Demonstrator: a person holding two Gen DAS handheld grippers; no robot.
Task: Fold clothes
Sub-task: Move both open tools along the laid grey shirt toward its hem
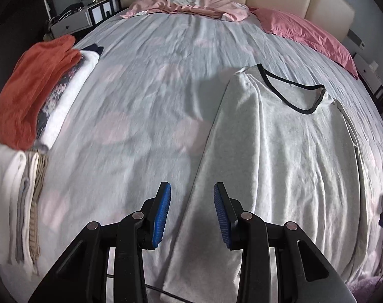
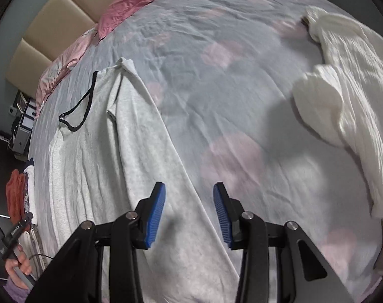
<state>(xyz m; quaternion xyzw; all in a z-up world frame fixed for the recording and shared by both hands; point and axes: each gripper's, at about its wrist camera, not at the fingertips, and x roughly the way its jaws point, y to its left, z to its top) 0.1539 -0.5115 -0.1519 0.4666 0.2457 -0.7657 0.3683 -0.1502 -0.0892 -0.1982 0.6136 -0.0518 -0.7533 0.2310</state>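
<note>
A light grey shirt with a black neck trim [image 1: 279, 156] lies flat on the bed, both sides folded in to a long strip; it also shows in the right wrist view [image 2: 110, 156]. My left gripper [image 1: 192, 214] is open and empty, above the shirt's lower left edge. My right gripper [image 2: 188, 214] is open and empty, above the shirt's lower right edge. A crumpled white garment [image 2: 348, 111] lies on the bed to the right.
Folded clothes are stacked at the bed's left edge: an orange piece [image 1: 29, 93] on white ones, and a beige and white pile [image 1: 17, 202]. Pink pillows [image 1: 191, 5] lie at the headboard. The grey bedsheet [image 1: 141, 88] has pink patches. A nightstand [image 1: 72, 22] stands far left.
</note>
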